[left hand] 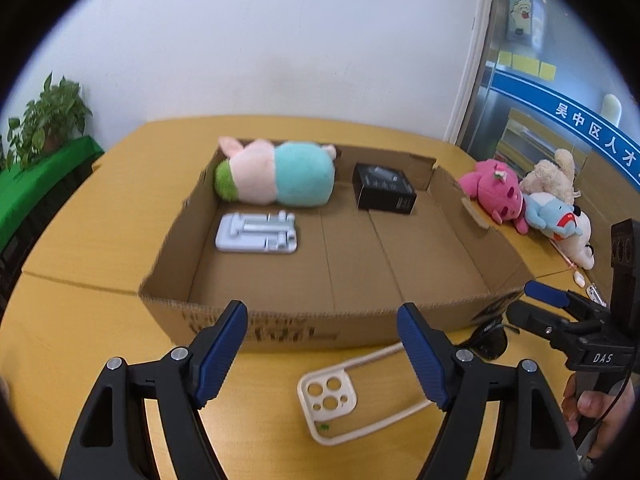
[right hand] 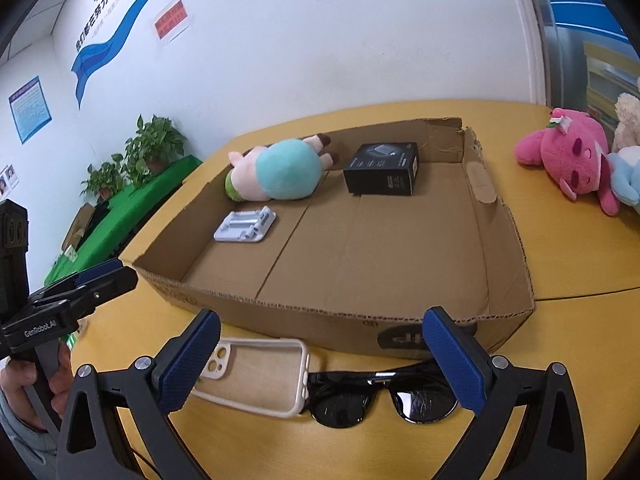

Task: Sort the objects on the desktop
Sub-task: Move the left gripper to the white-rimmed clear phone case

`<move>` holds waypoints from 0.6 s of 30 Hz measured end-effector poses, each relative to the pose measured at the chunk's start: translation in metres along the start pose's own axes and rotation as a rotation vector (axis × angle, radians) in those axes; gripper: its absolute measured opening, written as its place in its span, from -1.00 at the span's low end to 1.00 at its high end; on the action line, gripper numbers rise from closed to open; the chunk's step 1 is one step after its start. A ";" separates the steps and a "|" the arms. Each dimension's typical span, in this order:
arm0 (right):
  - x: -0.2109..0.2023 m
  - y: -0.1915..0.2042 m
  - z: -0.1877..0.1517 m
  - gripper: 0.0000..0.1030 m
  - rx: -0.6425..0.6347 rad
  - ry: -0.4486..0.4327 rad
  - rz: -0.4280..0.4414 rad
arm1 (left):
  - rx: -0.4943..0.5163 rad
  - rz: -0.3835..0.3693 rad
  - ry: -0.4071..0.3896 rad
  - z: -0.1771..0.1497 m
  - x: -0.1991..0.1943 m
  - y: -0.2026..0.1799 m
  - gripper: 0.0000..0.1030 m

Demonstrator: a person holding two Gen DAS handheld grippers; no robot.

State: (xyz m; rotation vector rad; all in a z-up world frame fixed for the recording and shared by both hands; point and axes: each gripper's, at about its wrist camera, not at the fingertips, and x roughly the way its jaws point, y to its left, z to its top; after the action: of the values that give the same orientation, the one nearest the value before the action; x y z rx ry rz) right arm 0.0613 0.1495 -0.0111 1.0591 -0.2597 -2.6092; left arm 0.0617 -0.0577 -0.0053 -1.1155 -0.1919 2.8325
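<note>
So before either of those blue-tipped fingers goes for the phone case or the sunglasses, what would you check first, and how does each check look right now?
1. Left gripper fingers apart, nothing between them: ok.
2. Right gripper fingers apart, nothing between them: ok.
3. Phone case lying flat on the table in front of the cardboard box: ok.
4. Sunglasses clear of the case: not ok, one end sits right against it, so lifting one may drag the other.
5. Free floor inside the box for more items: ok; the plush toy, black box and white stand sit toward the back.
6. Sunglasses arms folded: cannot tell.
</note>
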 end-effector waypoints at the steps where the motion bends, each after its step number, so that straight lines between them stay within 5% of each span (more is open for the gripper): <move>1: 0.002 0.002 -0.003 0.99 -0.014 0.014 0.004 | -0.007 -0.002 0.016 -0.005 0.003 0.002 0.50; 10: 0.013 0.008 -0.022 0.99 -0.014 0.077 0.047 | -0.035 0.014 0.170 -0.049 0.039 0.010 0.44; 18: 0.016 0.010 -0.027 0.99 -0.019 0.097 0.037 | -0.056 0.010 0.289 -0.067 0.068 0.017 -0.32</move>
State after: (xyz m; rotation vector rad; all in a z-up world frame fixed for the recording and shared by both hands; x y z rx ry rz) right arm 0.0718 0.1328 -0.0377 1.1595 -0.2296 -2.5140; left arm 0.0572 -0.0595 -0.1021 -1.5211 -0.2444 2.6467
